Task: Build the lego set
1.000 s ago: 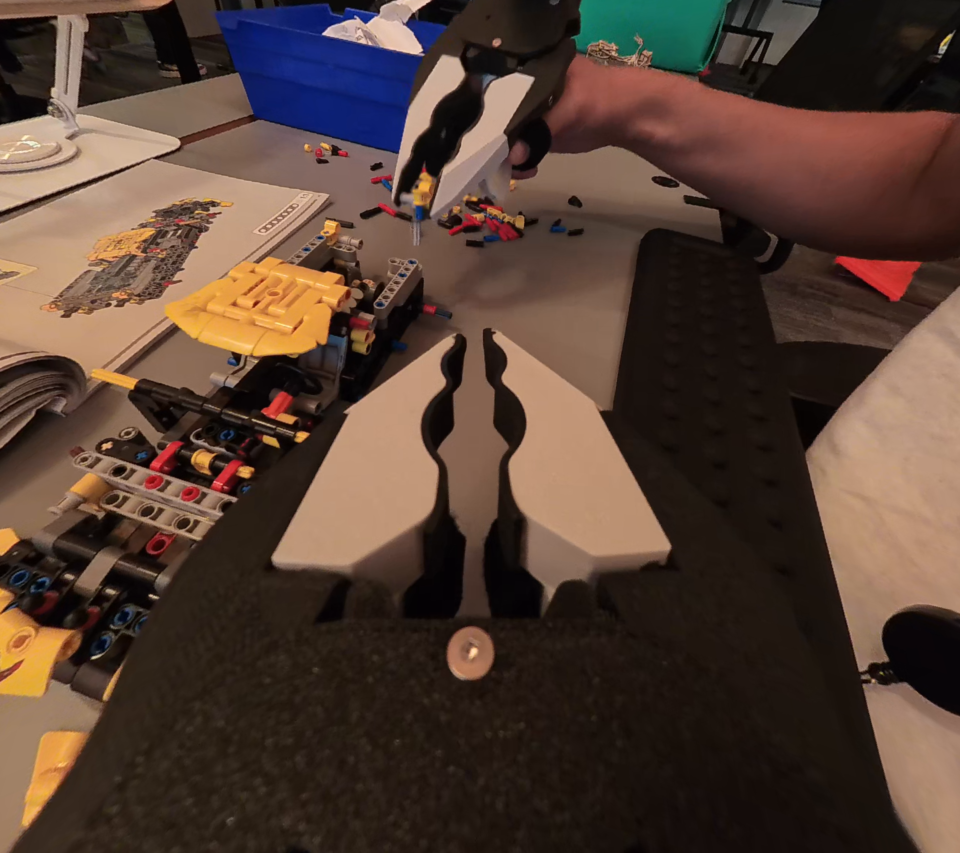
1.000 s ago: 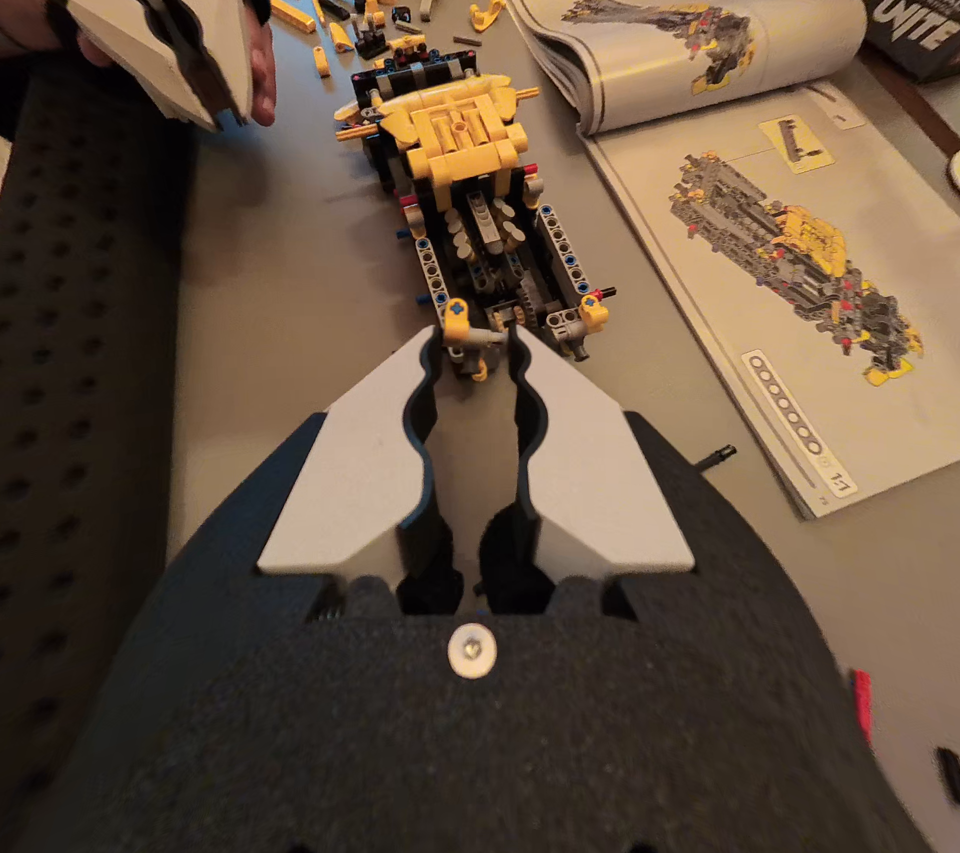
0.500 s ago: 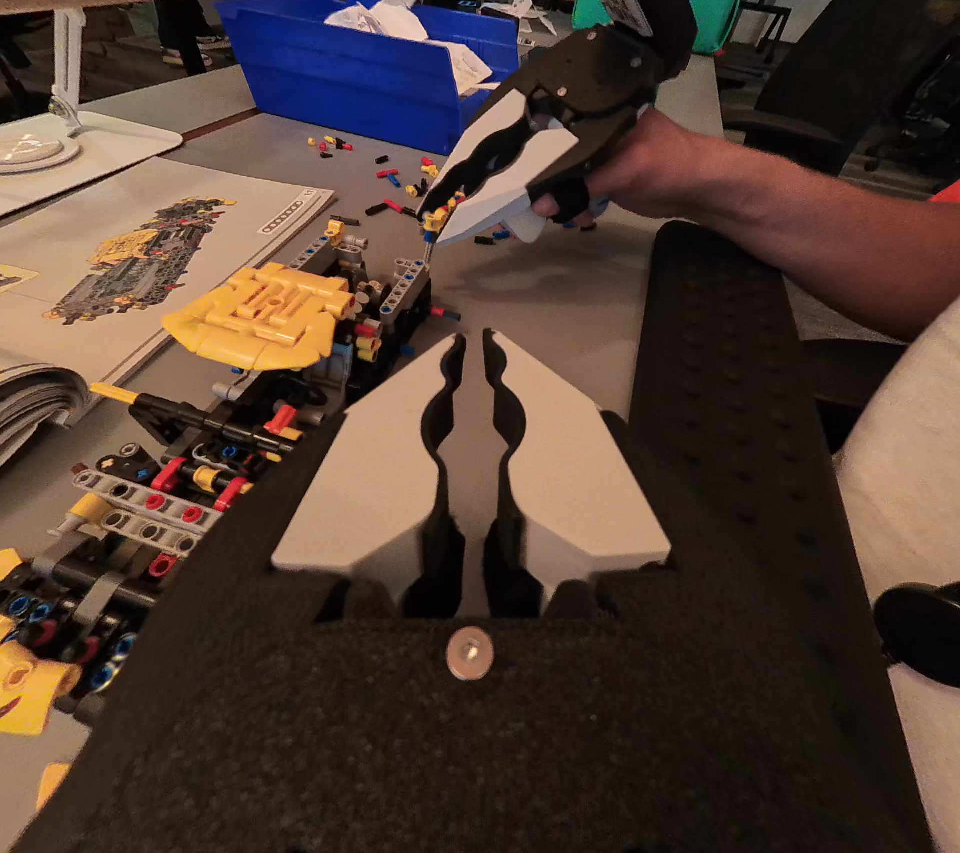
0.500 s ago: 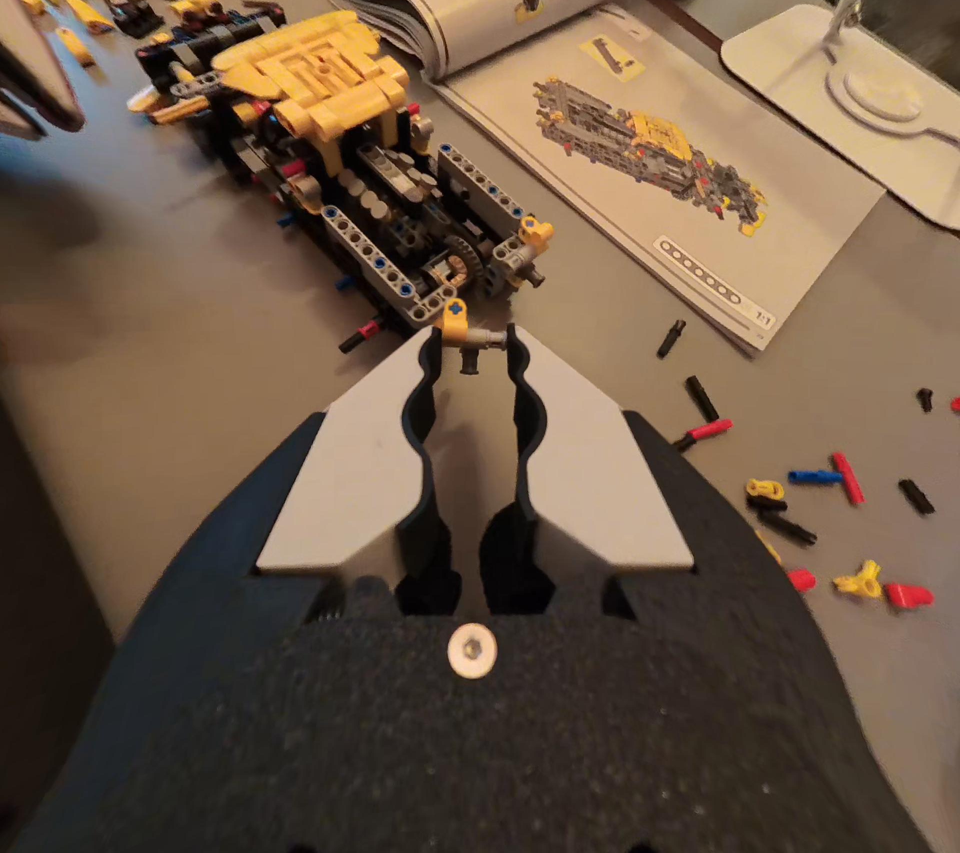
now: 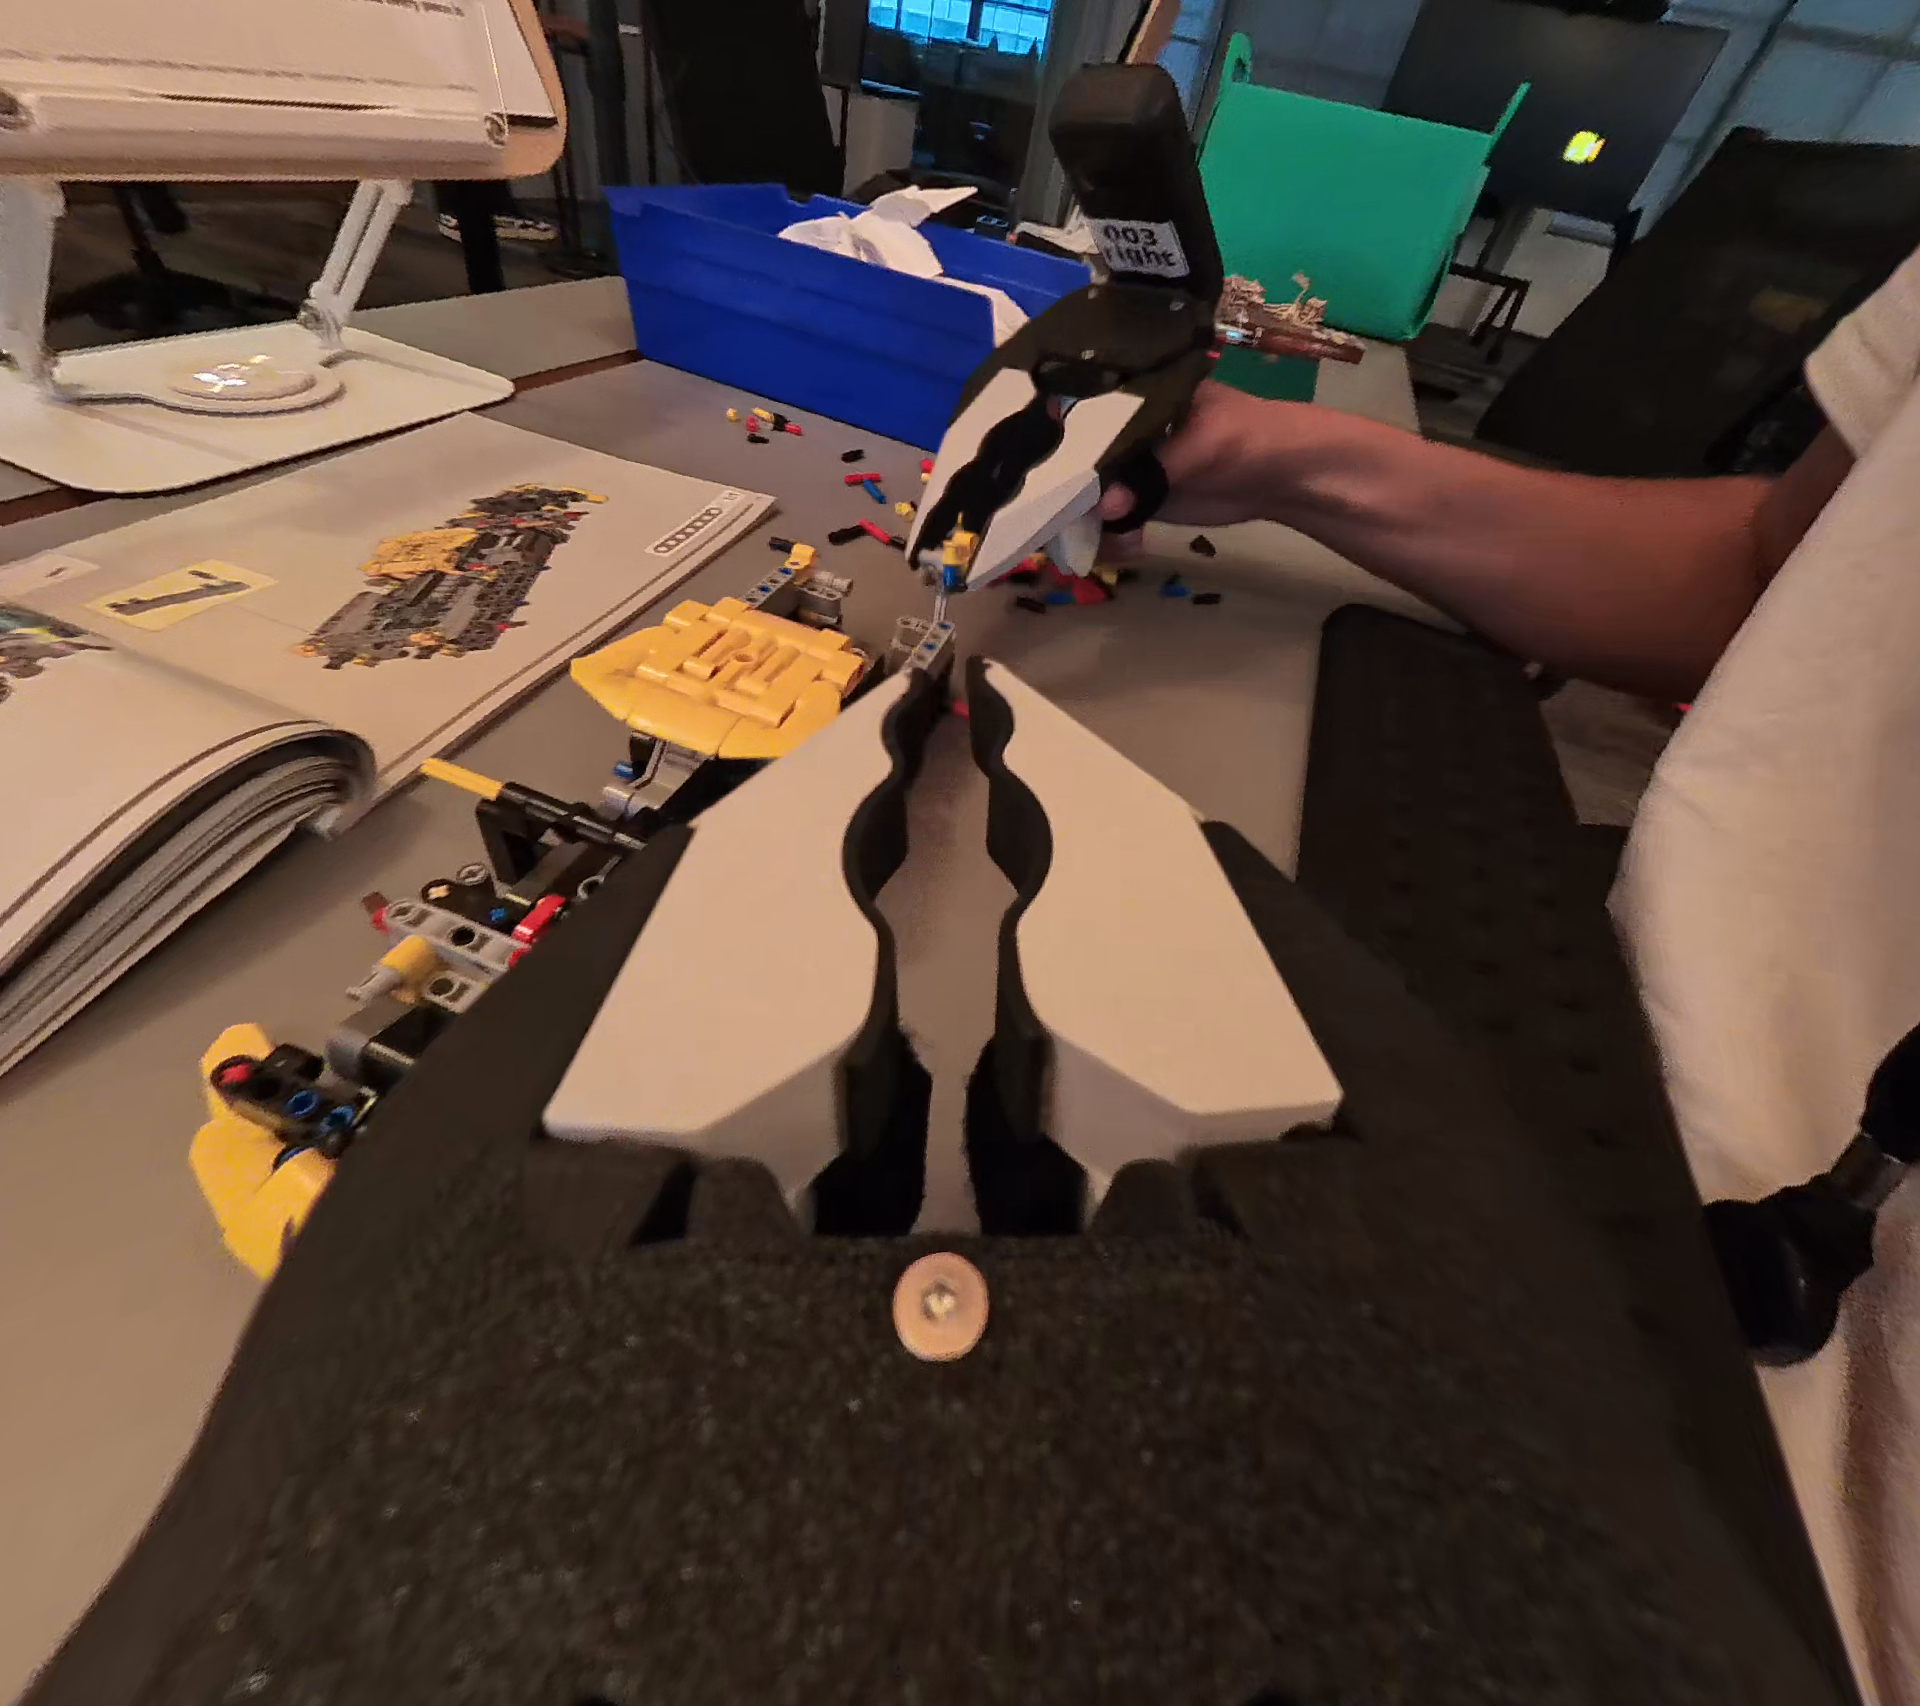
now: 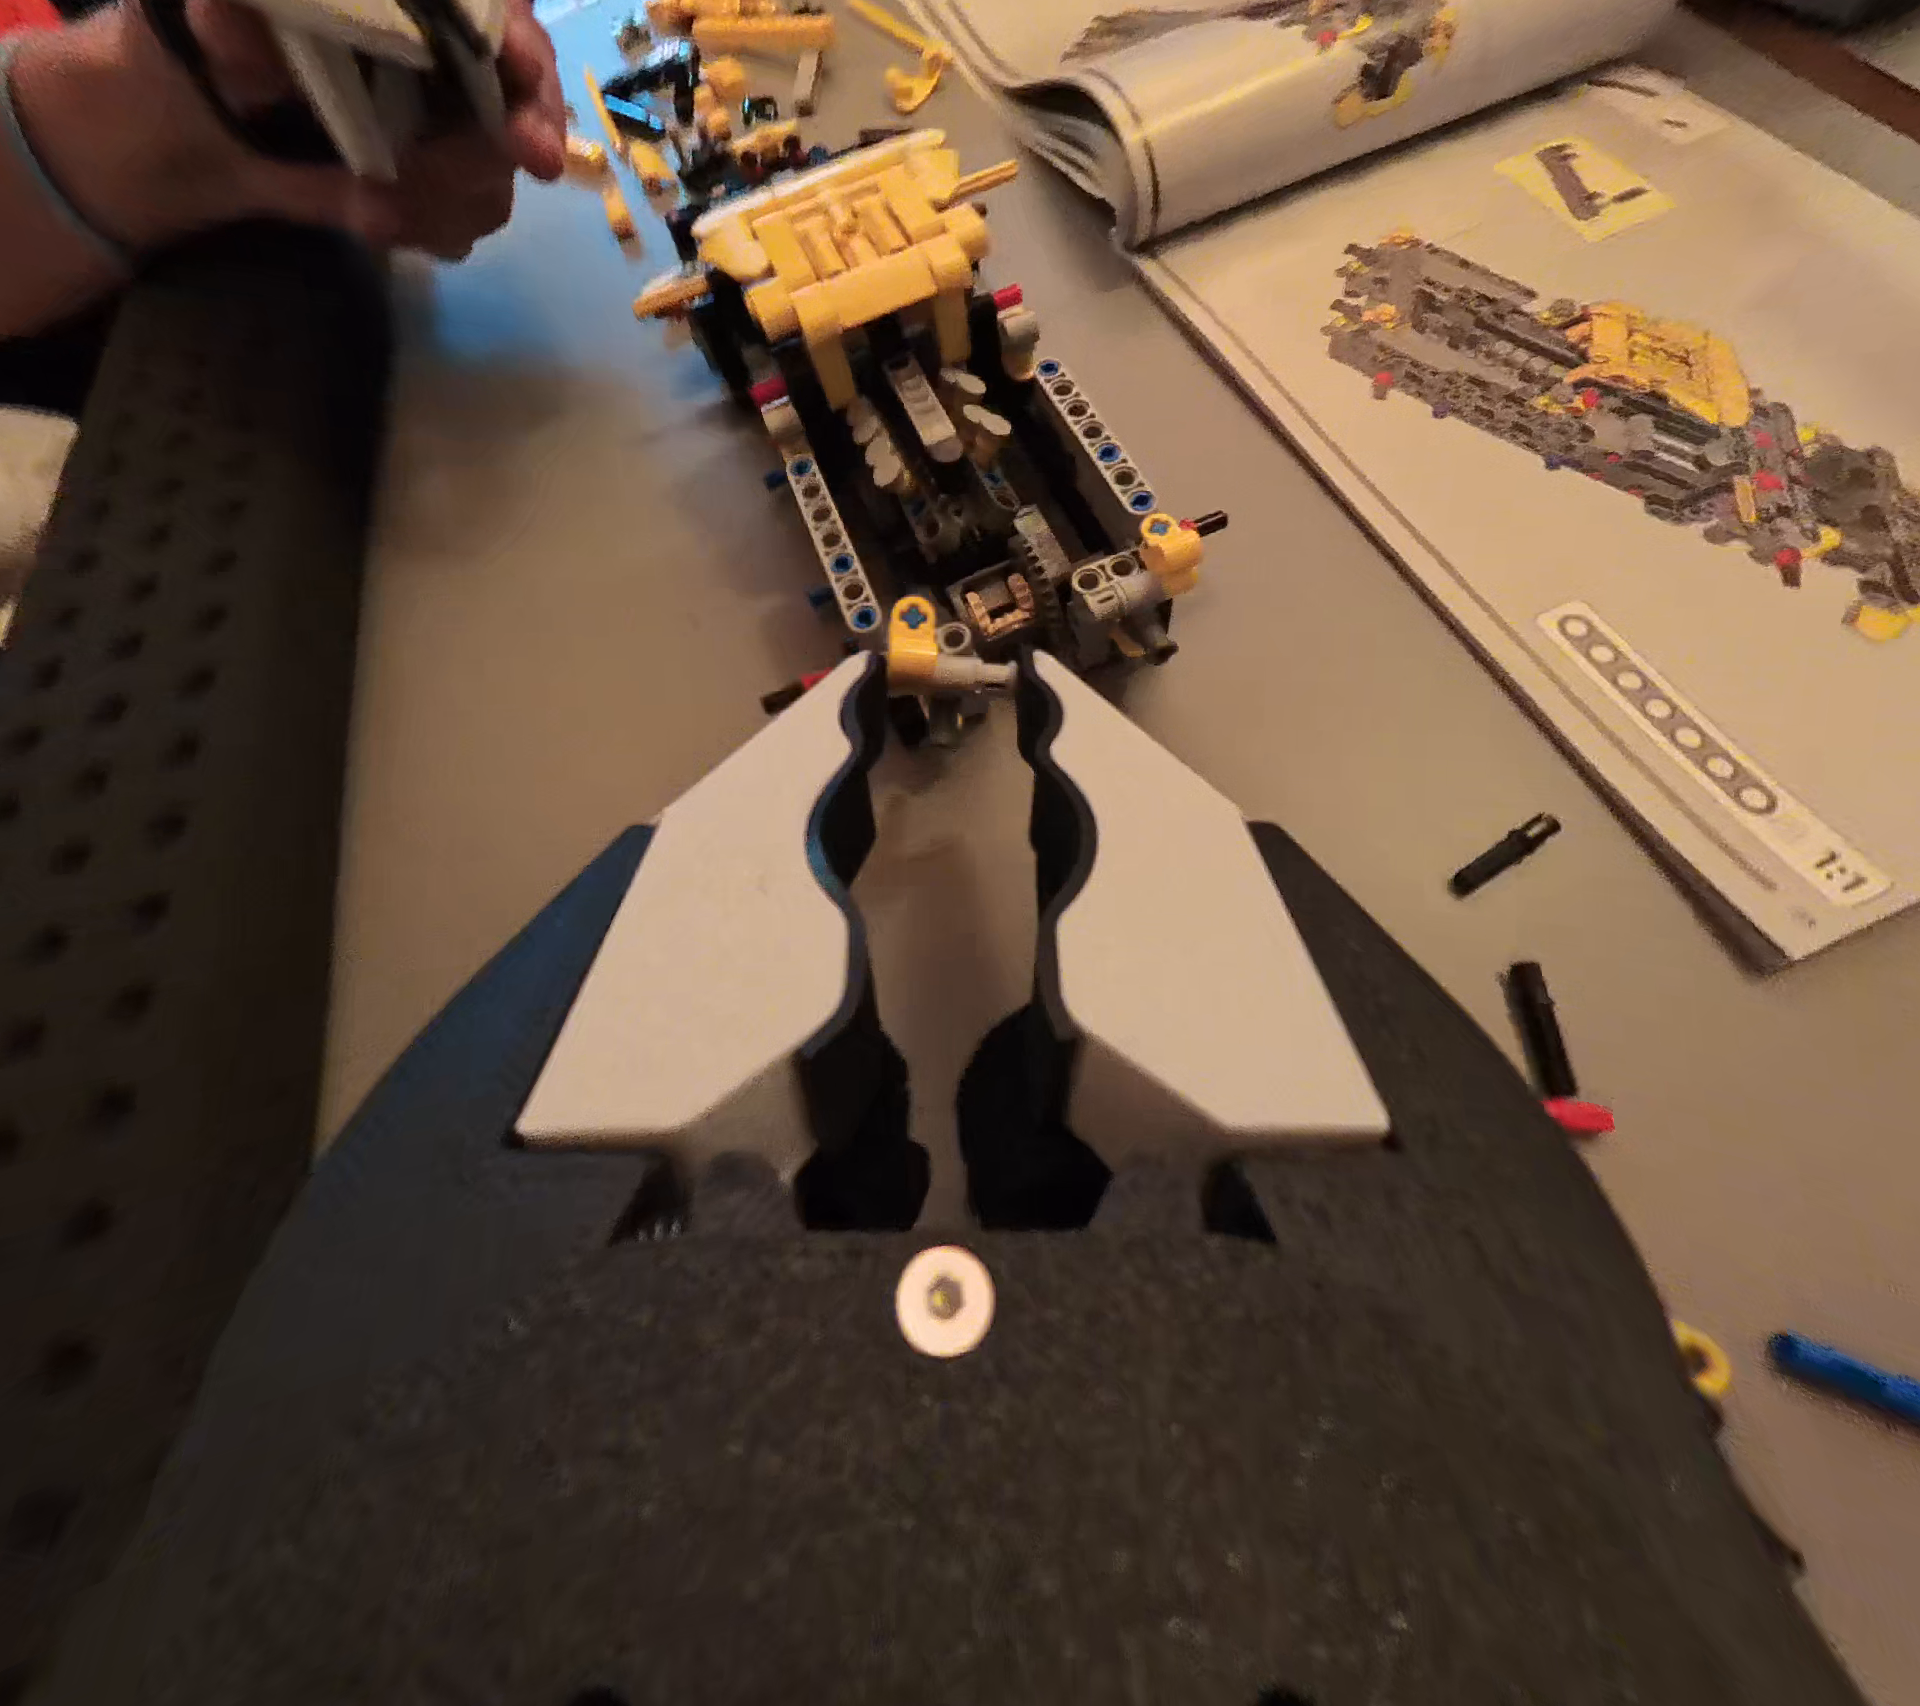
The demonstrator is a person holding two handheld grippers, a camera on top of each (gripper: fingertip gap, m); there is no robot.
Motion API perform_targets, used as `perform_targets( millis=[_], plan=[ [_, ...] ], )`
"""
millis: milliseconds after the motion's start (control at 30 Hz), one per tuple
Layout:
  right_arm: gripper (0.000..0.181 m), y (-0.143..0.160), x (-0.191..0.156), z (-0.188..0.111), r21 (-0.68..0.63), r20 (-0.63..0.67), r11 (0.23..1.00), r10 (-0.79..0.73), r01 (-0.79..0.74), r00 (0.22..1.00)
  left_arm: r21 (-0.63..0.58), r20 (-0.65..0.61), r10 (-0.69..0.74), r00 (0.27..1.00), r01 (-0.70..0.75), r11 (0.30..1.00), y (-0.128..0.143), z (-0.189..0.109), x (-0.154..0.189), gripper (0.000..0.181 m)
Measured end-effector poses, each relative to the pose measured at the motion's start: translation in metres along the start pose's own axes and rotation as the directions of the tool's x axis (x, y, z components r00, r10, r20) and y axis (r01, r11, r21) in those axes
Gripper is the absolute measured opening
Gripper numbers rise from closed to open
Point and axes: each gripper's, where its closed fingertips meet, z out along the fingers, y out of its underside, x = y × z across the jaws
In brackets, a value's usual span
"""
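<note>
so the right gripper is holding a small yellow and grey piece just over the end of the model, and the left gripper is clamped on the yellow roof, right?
Not quite: the left gripper holds nothing. The left wrist view shows its fingers nearly together with only table between them, beside the yellow roof. The right gripper does hold the small yellow and grey piece over the model.

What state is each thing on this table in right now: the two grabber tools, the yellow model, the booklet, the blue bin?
Right gripper: shut on a small yellow and grey piece, held at the model's near end.
Left gripper: fingers slightly apart, holding nothing.
Lego model: partly built, flat on the table.
Instruction booklet: lying open.
Blue bin: open-topped, crumpled white paper inside.
Loose pieces: scattered on the table.
</note>
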Motion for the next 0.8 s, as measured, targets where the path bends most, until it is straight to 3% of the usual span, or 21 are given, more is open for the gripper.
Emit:
perform_targets(
  millis=[600, 800],
  plan=[
    [0.024, 0.003, -0.005, 0.01, -0.196, 0.122, 0.916, -0.332, 0.351, 0.935, -0.064, -0.011, 0.061, 0.998, -0.061, 0.996, 0.015, 0.006, 0.008, 0.007],
    [0.024, 0.004, -0.006, 0.013, -0.218, 0.185, 0.889, -0.368, 0.403, 0.911, -0.061, -0.015, 0.058, 0.998, -0.059, 0.996, 0.014, 0.005, 0.009, 0.007]
  ],
)
